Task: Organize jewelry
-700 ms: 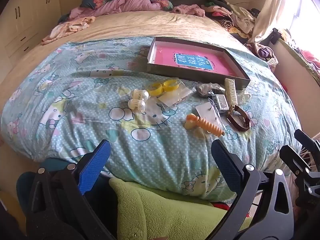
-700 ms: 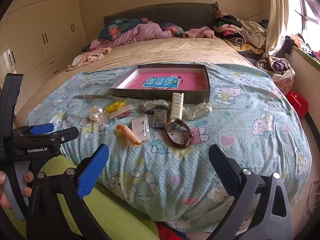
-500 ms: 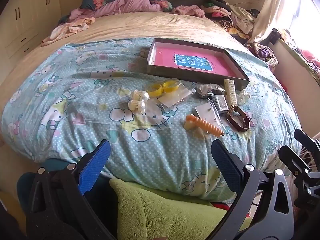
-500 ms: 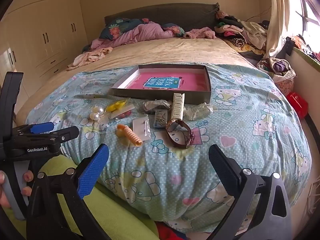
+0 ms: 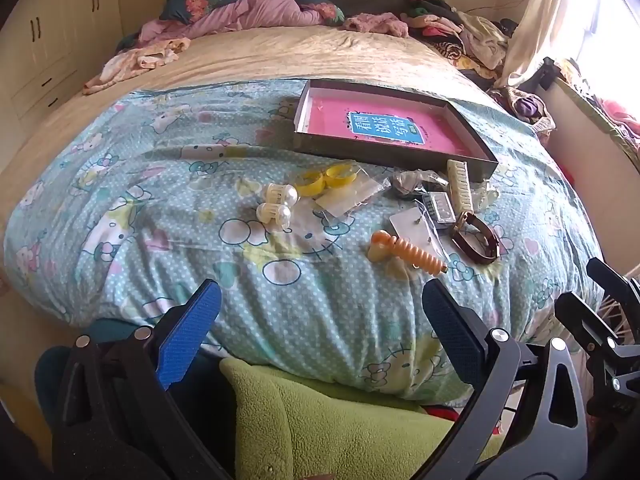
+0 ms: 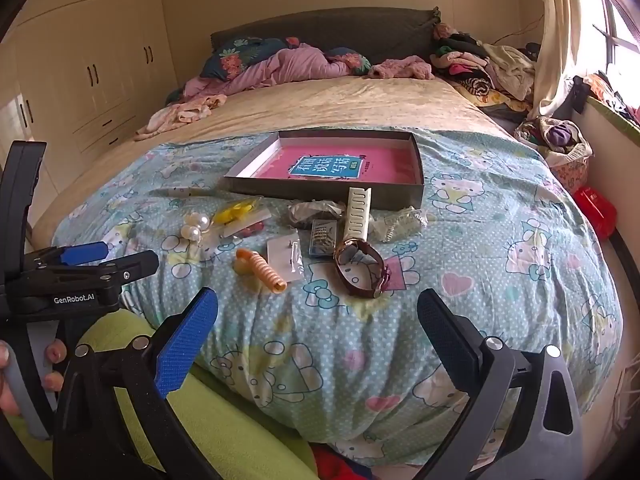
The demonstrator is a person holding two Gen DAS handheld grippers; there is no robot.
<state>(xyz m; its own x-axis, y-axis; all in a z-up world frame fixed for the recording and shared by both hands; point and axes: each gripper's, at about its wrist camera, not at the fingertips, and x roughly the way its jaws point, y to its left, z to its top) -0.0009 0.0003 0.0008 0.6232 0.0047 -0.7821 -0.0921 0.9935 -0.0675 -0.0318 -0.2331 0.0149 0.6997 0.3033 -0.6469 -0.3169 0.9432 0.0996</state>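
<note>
- Jewelry lies scattered on the blue cartoon-print quilt [image 5: 168, 216], in front of the shallow box [image 5: 394, 156], in the left wrist view. The left gripper [image 5: 320, 336] hangs short of the bed edge, jaws spread wide and empty.
- Handling, as a judgement: the pearl clips [image 5: 278, 206] look light, round and likely to roll; best pinched across the comb part. The orange spiral clip [image 5: 412, 254] looks stiff and ridged, an easy hold across its middle.
- Clear packets [image 5: 352, 196] look thin and slippery, flat on soft bedding, so pads may snag fabric.
- Right wrist view: the right gripper [image 6: 318, 332] is also fully spread, holding nothing, back from the pieces.
- Nearest it, the brown watch [image 6: 362, 268] stands on its looped strap; gripping the strap seems safer than the glass face.
- The cream strap [image 6: 358, 214] leans on the box wall, crowding the small card [image 6: 323, 237] beside it.
</note>
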